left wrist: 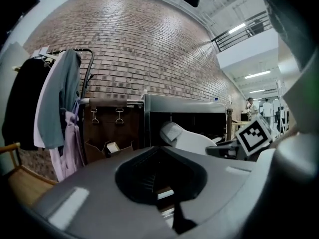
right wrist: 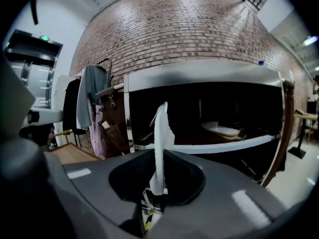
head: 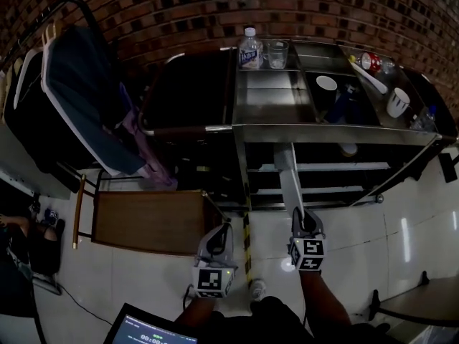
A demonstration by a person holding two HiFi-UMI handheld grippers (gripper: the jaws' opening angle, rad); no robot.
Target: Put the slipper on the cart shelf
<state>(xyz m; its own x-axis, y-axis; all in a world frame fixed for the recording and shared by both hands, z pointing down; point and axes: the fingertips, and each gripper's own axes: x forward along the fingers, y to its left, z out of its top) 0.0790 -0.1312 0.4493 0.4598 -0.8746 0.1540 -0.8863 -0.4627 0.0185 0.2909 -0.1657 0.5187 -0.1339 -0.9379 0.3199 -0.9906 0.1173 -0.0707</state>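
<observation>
A brick wall (head: 215, 6) runs along the far side, and a steel cart (head: 337, 135) stands against it with dark open shelves below its top. To the left is a clothes rack (head: 64, 84) hung with garments, and nearer it a low wooden table (head: 150, 221). The white slipper (head: 289, 181) is off the cart, in the air in front of its lower shelves. Its long axis runs from near to far, its free end pointing at the cart, and it is turned on edge. The right gripper (head: 301, 217) pinches its near end between both jaws. The left gripper (head: 219, 233), just to the left, has its jaws pressed together on nothing. A water bottle (head: 249, 49) and a clear cup (head: 277, 54) stand at the cart top's far edge.
</observation>
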